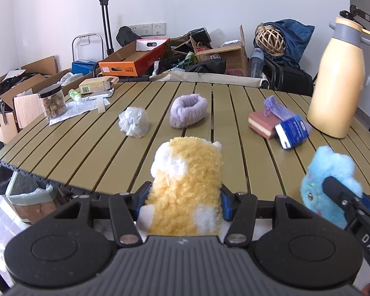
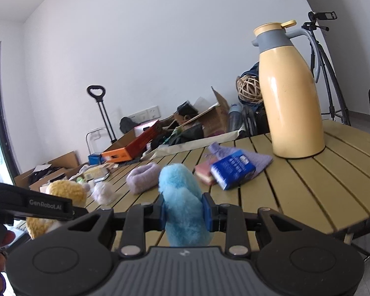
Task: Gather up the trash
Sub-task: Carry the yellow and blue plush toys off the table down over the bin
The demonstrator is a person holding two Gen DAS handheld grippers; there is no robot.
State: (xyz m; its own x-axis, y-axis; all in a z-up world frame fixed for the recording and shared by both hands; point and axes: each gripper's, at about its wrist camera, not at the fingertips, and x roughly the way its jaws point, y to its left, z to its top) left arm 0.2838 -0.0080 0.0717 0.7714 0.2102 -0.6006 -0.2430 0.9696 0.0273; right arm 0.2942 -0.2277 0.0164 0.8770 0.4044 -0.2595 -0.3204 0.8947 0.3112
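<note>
Your left gripper point(image 1: 185, 197) jaws squeeze the yellow plush point(image 1: 185, 185), your right gripper point(image 2: 183, 212) jaws the blue plush point(image 2: 182, 204); the crumpled plastic wad point(image 1: 133, 125), centre-left, looks light and soft: pinch its middle.

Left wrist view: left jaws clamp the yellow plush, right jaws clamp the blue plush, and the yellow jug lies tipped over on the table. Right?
Not quite. The jug stands upright on the table, as the right wrist view shows. The rest holds: the left gripper clamps the yellow plush and the right gripper clamps the blue plush.
</note>
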